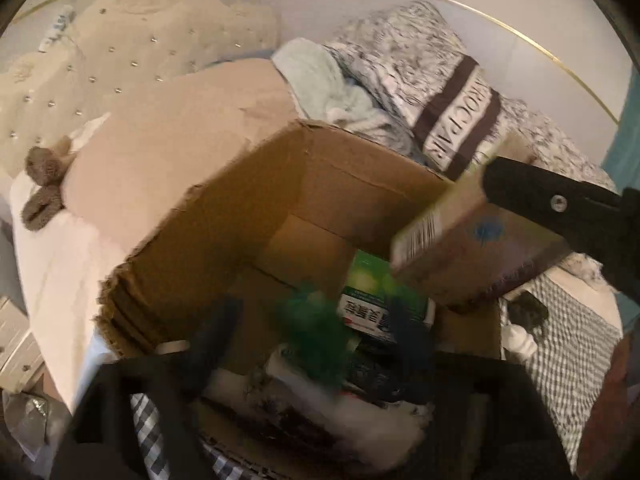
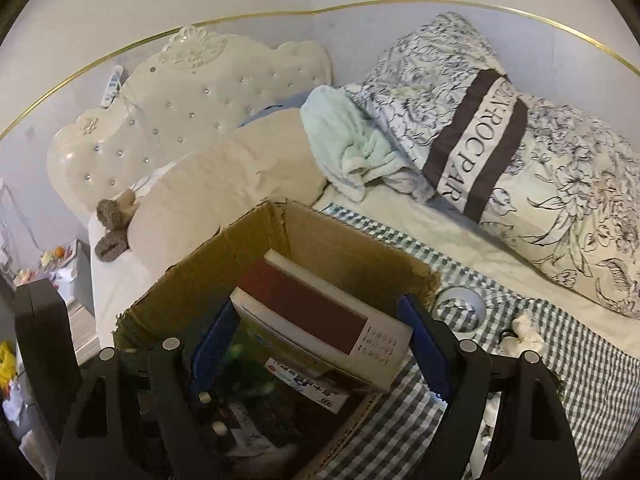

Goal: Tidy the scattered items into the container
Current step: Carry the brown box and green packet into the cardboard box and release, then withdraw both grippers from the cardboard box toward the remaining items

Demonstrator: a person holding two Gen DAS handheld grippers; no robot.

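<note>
cardboard, brown and creased, forms the open box (image 2: 256, 248) standing on the bed, its top flaps ragged and torn at the edges. a book (image 2: 320, 316) with a dark red cover and pale page edges sits between the right tongs (image 2: 320, 344), its long axis running from the far left corner of the box toward the near right rim, tilted with the near end overhanging that rim. the blue pads (image 2: 424, 344) stand on either side of it, clamped across its width as far as the view shows. under the book lie a green printed carton (image 1: 372, 284), a fuzzy green blurred thing (image 1: 312, 328) and some dark and white soft items too smeared to name.

the left tongs (image 1: 316, 332) hover over the box interior with fingers spread apart and nothing pressed between them.

outward, the box rests partly on a green-and-white checked cloth (image 2: 560, 360). a round white lid-like disc (image 2: 460, 304) and a crumpled white tissue (image 2: 524, 332) lie on the check beside the box. further back sit a floral pillow (image 2: 500, 140) with a brown lettered band, a pale mint towel (image 2: 344, 140), a beige cushion (image 2: 224, 184) and a tufted cream headboard (image 2: 188, 108) studded with shiny buttons.
</note>
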